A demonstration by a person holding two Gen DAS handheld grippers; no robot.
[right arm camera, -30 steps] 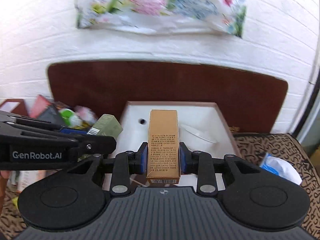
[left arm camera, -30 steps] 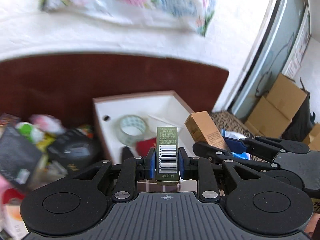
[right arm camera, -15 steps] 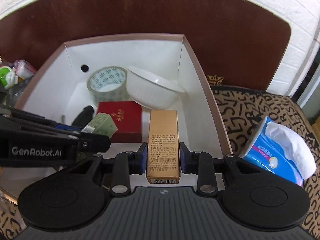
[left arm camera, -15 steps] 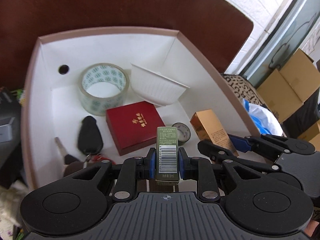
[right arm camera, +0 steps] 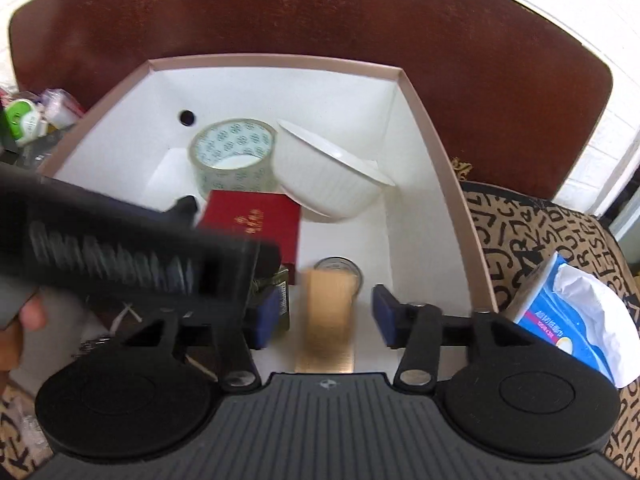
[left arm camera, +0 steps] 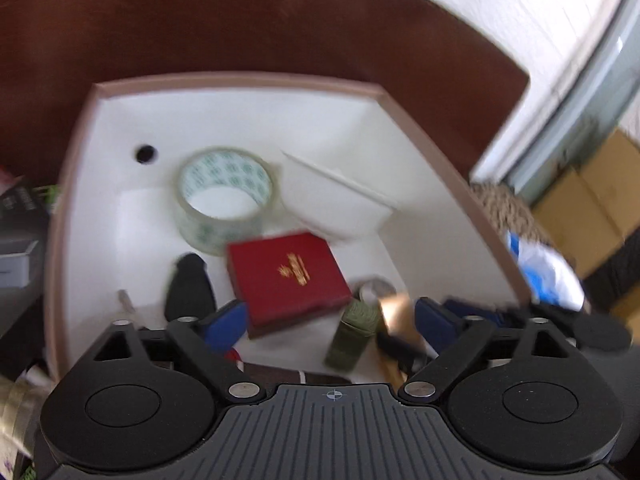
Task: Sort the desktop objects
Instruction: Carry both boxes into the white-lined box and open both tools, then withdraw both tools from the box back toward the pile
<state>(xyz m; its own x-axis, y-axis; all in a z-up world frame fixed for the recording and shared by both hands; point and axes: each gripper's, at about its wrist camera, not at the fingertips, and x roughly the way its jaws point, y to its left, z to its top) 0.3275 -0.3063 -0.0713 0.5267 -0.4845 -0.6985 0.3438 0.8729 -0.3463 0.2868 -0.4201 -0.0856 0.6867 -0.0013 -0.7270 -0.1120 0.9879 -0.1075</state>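
left wrist view: left gripper (left arm camera: 330,320) above the near end of the white box (left arm camera: 420,128)
left fingers: (left arm camera: 224,324) spreading wide, pads clear of the green carton (left arm camera: 352,336), which sits loose between them, blurred, over the box floor
inside box: tape roll (left arm camera: 226,196), red case (left arm camera: 286,280), black key fob (left arm camera: 188,292), white bowl (left arm camera: 336,204)
right wrist view: right gripper (right arm camera: 326,312) over the same box
right fingers: (right arm camera: 386,312) opening, gold carton (right arm camera: 328,320) blurred in the gap, neither pad touching it
beside box: blue tissue pack (right arm camera: 568,320) on the patterned cloth (right arm camera: 520,224) at right
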